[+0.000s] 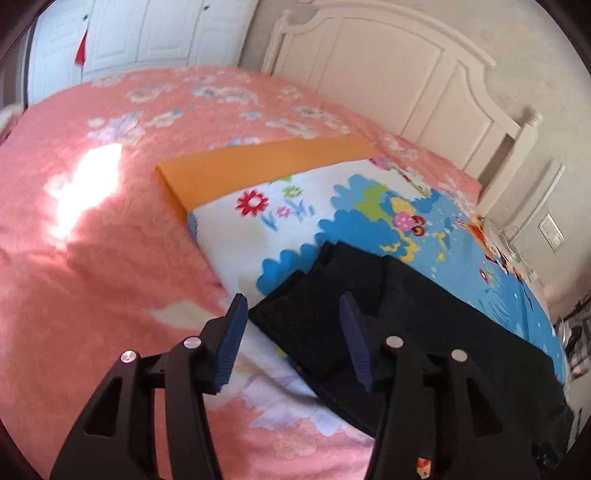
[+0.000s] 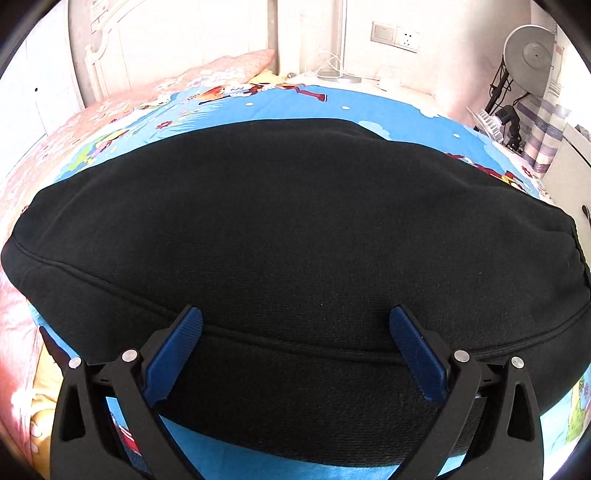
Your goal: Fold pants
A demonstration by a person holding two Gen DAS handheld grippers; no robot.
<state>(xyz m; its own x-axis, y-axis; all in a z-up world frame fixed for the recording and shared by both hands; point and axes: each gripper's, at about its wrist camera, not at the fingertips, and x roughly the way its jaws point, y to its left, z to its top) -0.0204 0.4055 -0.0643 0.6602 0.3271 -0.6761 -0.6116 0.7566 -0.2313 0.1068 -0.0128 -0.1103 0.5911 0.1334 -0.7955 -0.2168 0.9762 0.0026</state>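
Observation:
The black pants [image 1: 388, 317] lie folded on a blue and white cartoon blanket [image 1: 332, 206] on the bed. In the left wrist view my left gripper [image 1: 291, 306] is open, hovering just above the folded leg end of the pants, holding nothing. In the right wrist view the pants [image 2: 295, 221] fill the frame, waistband side nearest. My right gripper [image 2: 295, 321] is open with its blue fingers [image 2: 177, 350] spread over the near seam of the pants, holding nothing.
The blanket has an orange band [image 1: 258, 162] and lies on a pink floral bedspread [image 1: 92, 258]. A white headboard [image 1: 406, 74] stands behind. A wall socket [image 2: 395, 35], a lamp [image 2: 532, 55] and clutter stand at the bed's right side.

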